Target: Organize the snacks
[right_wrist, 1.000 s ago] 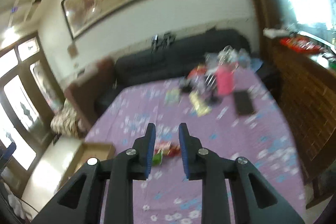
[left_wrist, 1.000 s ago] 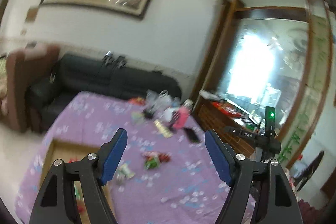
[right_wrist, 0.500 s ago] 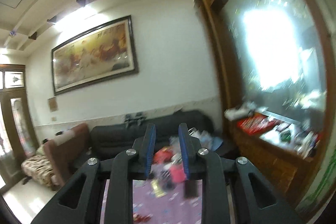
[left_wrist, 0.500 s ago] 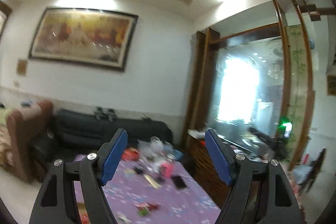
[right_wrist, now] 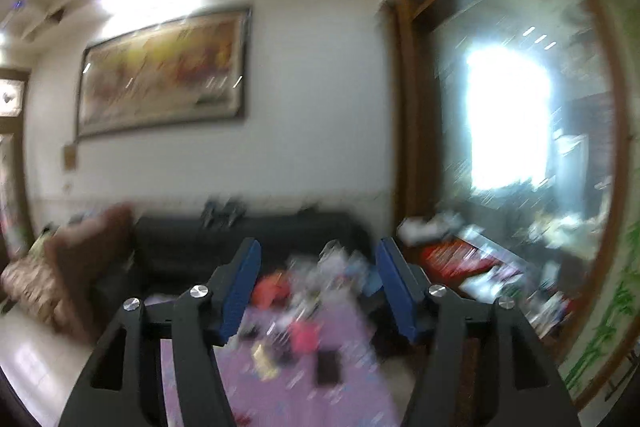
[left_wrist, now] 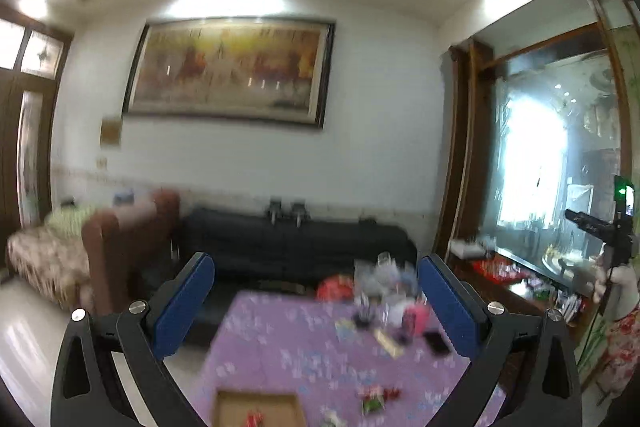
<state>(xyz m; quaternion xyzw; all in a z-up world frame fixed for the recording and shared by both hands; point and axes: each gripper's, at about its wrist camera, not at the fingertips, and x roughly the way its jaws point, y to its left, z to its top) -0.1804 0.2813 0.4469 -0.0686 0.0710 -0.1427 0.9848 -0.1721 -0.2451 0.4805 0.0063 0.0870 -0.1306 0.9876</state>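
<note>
Both my left tongs (left_wrist: 316, 301) and right tongs (right_wrist: 318, 291) gape empty above the near table (left_wrist: 288, 351), one snack in the box (left_wrist: 256, 409), loose snacks (left_wrist: 376, 397) right of it still unsorted.

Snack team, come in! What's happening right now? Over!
Both grippers, left gripper and right gripper, open, empty, held high. Snacks on table, box beside them. Nothing blocking.

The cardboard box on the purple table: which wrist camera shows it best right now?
The left wrist view. The cardboard box sits at the bottom edge of the frame on the purple table, with something red inside, though it is cut off and slightly blurred. The right wrist view is heavily motion-blurred and does not show the box at all.
</note>
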